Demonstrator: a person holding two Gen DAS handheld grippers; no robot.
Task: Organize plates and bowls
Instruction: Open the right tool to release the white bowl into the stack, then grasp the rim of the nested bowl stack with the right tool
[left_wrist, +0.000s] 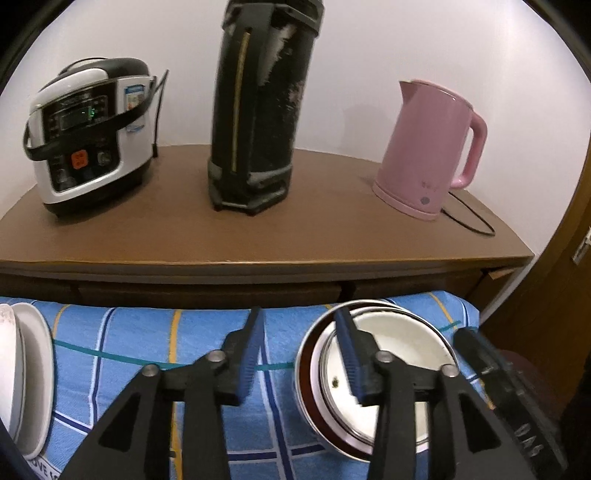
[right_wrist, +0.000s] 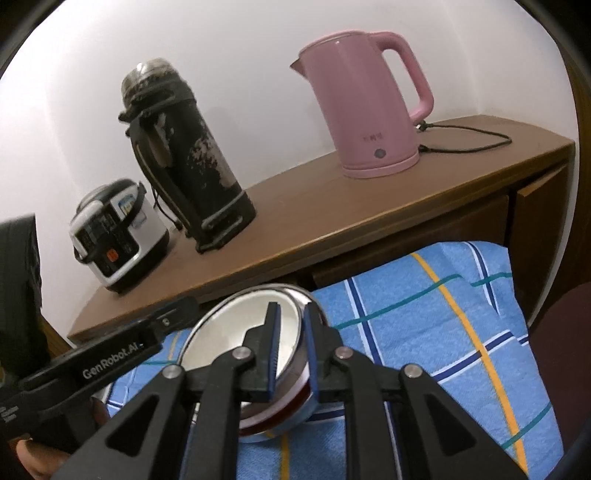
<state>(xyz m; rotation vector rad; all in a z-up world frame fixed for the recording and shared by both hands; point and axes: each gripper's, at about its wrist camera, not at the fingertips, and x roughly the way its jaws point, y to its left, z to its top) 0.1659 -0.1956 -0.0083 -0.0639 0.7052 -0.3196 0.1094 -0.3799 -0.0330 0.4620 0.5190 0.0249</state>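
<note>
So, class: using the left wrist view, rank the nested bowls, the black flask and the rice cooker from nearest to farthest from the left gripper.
1. Nested bowls: under the left gripper, on its right.
2. Black flask: on the cabinet, straight ahead.
3. Rice cooker: far left on the cabinet, only slightly farther than the flask.

**A plain wall, a wooden cabinet, a checked cloth**

A bare white wall (left_wrist: 369, 55) stands behind a brown wooden cabinet (left_wrist: 295, 229) with drawer fronts below its top. On it stand a white and black rice cooker (left_wrist: 88, 136), a tall, worn black thermos (left_wrist: 258, 110) and a pink electric kettle (left_wrist: 428, 147) with its black cord trailing. A blue checked cloth (left_wrist: 147, 343) covers the nearer surface. The light is soft and even.
</note>
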